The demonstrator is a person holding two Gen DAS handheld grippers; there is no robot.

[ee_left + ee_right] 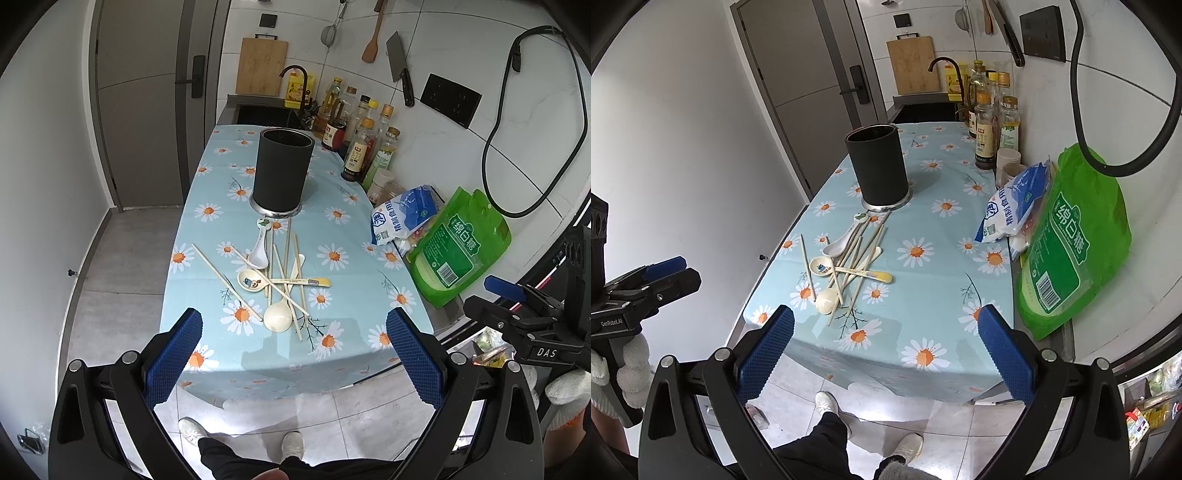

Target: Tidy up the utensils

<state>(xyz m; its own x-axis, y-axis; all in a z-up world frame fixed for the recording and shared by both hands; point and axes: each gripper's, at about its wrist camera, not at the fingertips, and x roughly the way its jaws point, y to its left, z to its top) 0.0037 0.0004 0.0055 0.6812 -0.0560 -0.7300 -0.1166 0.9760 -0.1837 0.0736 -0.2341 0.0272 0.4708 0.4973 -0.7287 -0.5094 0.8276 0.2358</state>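
A dark cylindrical utensil holder (pixel 281 170) (pixel 879 165) stands upright on the daisy-patterned blue tablecloth (pixel 332 236) (pixel 934 229). In front of it lies a loose pile: several pale chopsticks (pixel 297 280) (pixel 858 258), a white spoon (pixel 258 247) (pixel 839 244), a cream spoon with a cartoon picture (pixel 252 282) (pixel 821 267), a yellow-handled spoon (pixel 314 282) (pixel 875 274) and a round cream ladle spoon (pixel 277 316) (pixel 826 300). My left gripper (pixel 295 350) hovers open before the table's near edge. My right gripper (pixel 886 350) is likewise open, holding nothing.
Several sauce and oil bottles (pixel 360 147) (pixel 984 129) line the wall. A white-blue salt bag (pixel 402 214) (pixel 1012 203) and green sugar bag (pixel 461 243) (pixel 1075 240) lean at the right. A sink (pixel 266 110) lies beyond. The person's feet (pixel 827 404) stand below.
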